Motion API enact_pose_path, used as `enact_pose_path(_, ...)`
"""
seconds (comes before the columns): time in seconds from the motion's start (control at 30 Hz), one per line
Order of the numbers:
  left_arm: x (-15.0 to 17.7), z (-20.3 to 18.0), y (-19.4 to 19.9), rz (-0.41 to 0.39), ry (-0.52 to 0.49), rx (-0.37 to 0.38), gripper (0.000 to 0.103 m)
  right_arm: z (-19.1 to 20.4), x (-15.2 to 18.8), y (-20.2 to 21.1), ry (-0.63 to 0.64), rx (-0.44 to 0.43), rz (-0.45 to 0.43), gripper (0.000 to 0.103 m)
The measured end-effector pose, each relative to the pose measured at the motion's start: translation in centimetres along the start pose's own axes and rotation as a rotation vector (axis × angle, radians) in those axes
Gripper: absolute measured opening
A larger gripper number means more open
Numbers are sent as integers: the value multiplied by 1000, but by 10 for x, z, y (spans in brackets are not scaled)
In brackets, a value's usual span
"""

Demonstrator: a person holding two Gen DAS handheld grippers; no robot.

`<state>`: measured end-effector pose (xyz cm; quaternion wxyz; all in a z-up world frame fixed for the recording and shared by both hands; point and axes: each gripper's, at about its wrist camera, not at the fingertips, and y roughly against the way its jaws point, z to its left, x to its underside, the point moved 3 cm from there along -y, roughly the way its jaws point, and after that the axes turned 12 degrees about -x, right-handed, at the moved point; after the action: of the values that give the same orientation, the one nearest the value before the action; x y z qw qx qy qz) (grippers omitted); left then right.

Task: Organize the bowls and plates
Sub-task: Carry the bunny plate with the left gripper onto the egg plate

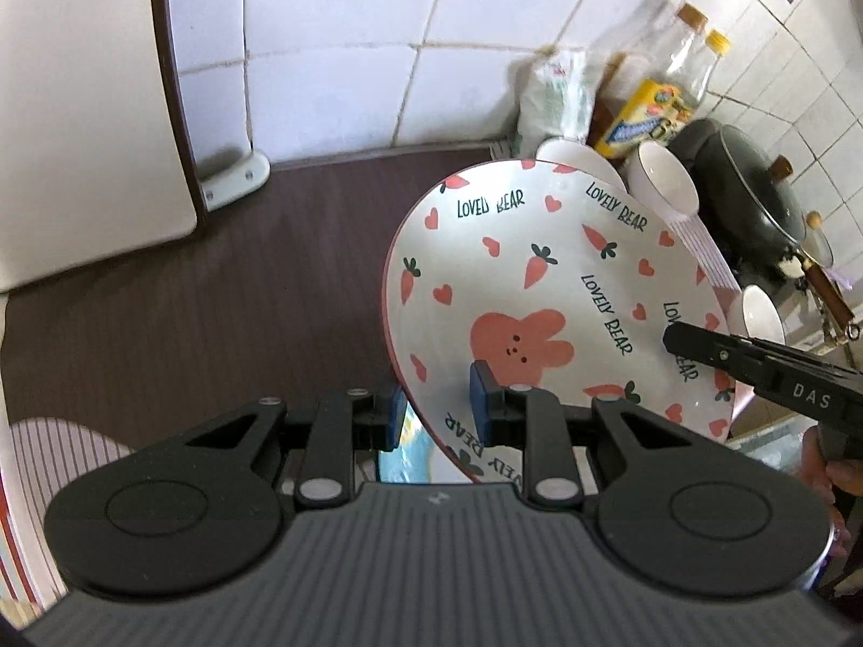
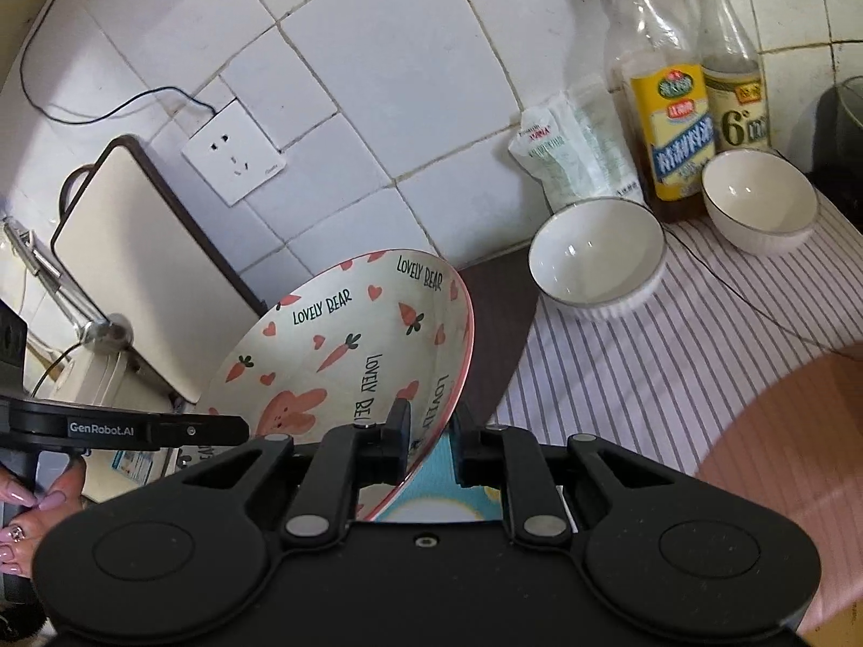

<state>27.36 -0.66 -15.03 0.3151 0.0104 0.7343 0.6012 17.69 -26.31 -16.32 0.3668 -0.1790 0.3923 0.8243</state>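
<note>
A large white bowl with pink rabbit, carrots and "LOVELY BEAR" lettering (image 1: pixel 539 291) is held tilted in the air above the counter. My left gripper (image 1: pixel 439 412) is shut on its near rim, one pad inside and one outside. My right gripper (image 2: pixel 431 439) is shut on the rim of the same bowl (image 2: pixel 345 345) at the opposite side. The right gripper shows in the left wrist view at the bowl's right edge. Two plain white bowls (image 2: pixel 596 256) (image 2: pixel 760 199) stand upright on a striped cloth (image 2: pixel 647 377).
A cream cutting board (image 2: pixel 145 269) leans against the tiled wall at the left. Two bottles (image 2: pixel 655 91) and a bag (image 2: pixel 572 156) stand at the back. A dark lidded pot (image 1: pixel 750 188) sits at the right. The brown counter (image 1: pixel 189 312) lies below.
</note>
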Motion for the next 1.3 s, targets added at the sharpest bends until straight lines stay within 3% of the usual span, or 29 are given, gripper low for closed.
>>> enact_pose_path(0.3, 27, 2, -11, 119, 30, -4, 23, -7, 34, 11, -30, 0, 56, 20)
enact_pose_path(0.53, 37, 2, -31, 168, 20, -12, 24, -22, 57, 3, -111, 2, 86, 20)
enact_pose_path(0.83, 53, 8, -54, 213, 61, -14, 24, -27, 68, -10, -106, 51, 149, 20)
enact_pose_path(1.3, 52, 4, -66, 265, 21, -25, 24, -26, 73, -25, -59, 123, 214, 20)
